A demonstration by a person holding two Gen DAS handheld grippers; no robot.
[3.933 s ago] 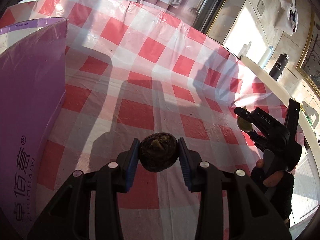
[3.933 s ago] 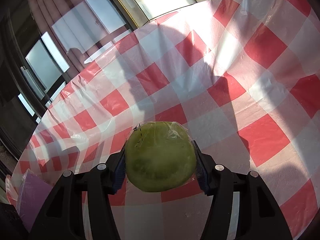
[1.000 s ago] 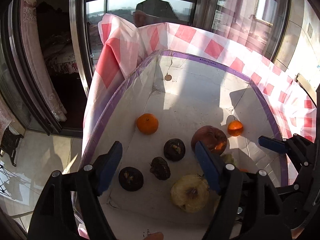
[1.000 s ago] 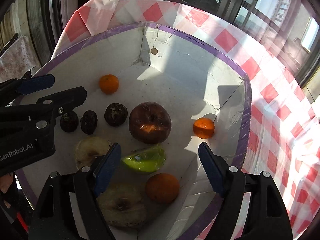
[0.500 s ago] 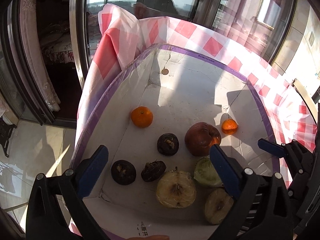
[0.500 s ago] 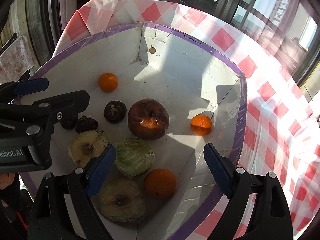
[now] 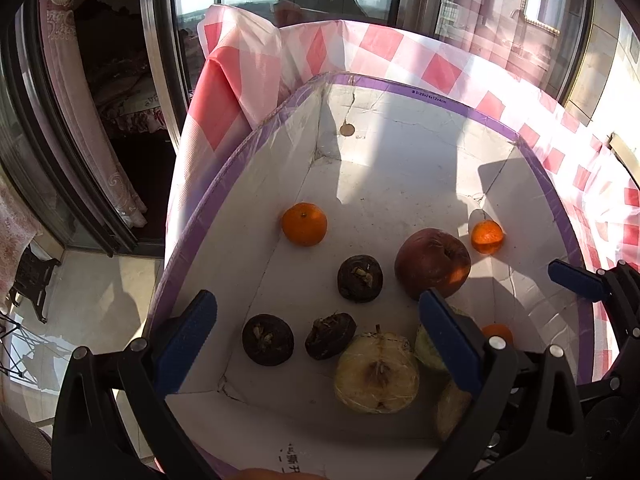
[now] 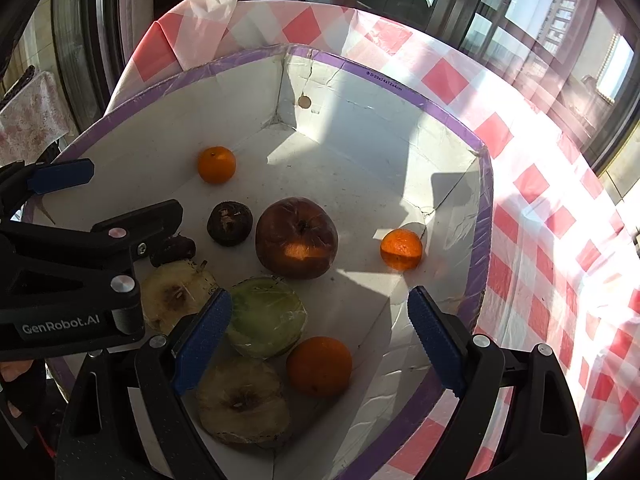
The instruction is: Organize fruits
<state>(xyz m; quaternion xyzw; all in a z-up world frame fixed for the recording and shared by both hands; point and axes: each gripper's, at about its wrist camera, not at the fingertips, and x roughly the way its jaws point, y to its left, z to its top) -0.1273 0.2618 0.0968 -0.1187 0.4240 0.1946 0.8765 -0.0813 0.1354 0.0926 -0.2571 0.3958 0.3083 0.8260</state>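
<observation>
A: Where do we stand on the fruit?

B: All of it that we can see lies on the floor of the purple-edged box [image 8: 478, 184]. The green fruit [image 8: 266, 316] sits near the front, just beside the dark red apple [image 8: 297, 237] and an orange [image 8: 319, 365]. Two pale apple halves [image 8: 242, 398] and three small dark fruits [image 7: 359, 278] lie toward the left side; two more oranges [image 7: 304, 223] lie farther back.

A: And our grippers?

B: The right gripper [image 8: 318, 334] has its jaws spread wide and carries nothing. The left gripper [image 7: 318, 338] is likewise spread and empty, above the dark fruits. We judge the drop-off step complete.

A: Next move?

B: Lift both grippers clear of the box walls and look over the checked tablecloth [image 8: 560, 240] for fruit not yet boxed.

A: What can we not confirm?

B: The left wrist view hides most of the green fruit and the near orange behind its right finger [image 7: 450, 346]. The table beyond the box is largely out of frame, so we cannot tell whether fruit remains outside.
</observation>
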